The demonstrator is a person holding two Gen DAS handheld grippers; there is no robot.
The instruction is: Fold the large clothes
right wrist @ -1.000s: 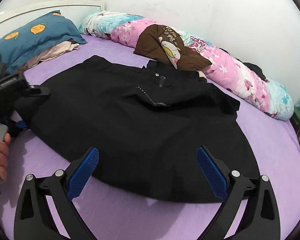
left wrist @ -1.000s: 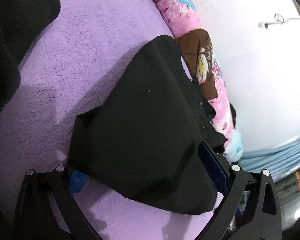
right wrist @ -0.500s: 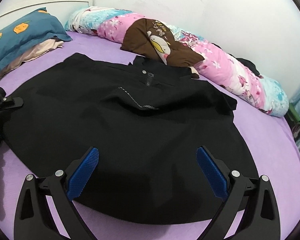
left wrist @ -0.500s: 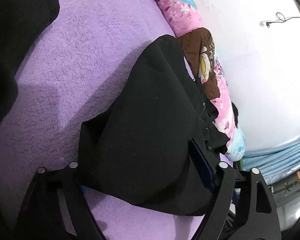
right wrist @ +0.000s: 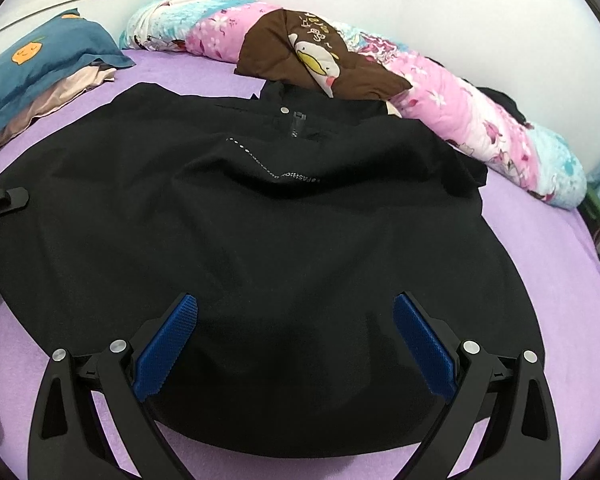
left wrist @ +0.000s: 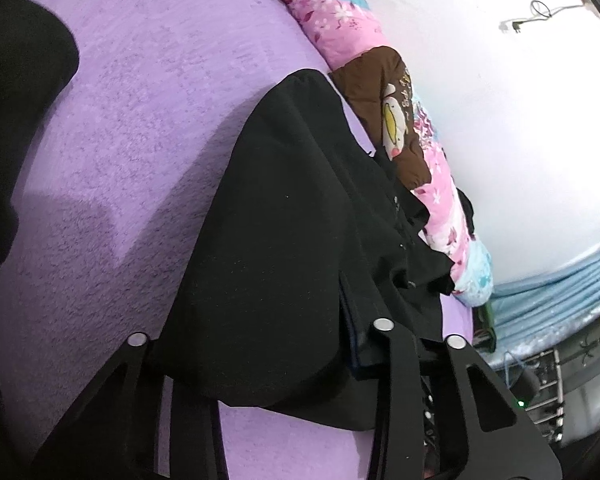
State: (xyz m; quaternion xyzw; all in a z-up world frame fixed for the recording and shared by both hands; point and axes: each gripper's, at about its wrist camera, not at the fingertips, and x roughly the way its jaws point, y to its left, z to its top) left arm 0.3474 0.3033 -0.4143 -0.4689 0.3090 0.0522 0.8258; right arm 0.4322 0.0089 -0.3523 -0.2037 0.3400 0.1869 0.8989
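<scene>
Left gripper (left wrist: 256, 340): fingers (left wrist: 358, 332) just closing, clenched on a fold of the black garment (left wrist: 284, 216), cloth bunched between them and hiding the near pad. Beyond, the garment stretching away over the purple bed (left wrist: 140, 120). To the far right of those fingers, a rolled floral quilt (left wrist: 440, 176) against the wall, with a brown cloth (left wrist: 384, 92) draped over it.

Right gripper (right wrist: 294, 340): fingers (right wrist: 168, 344) spread wide, released, gripping nothing, poised over the garment's near hem. Garment (right wrist: 260, 220) spread flat on the bed (right wrist: 560, 260) ahead of those fingers. Far left beyond, a blue pillow (right wrist: 28, 64).
</scene>
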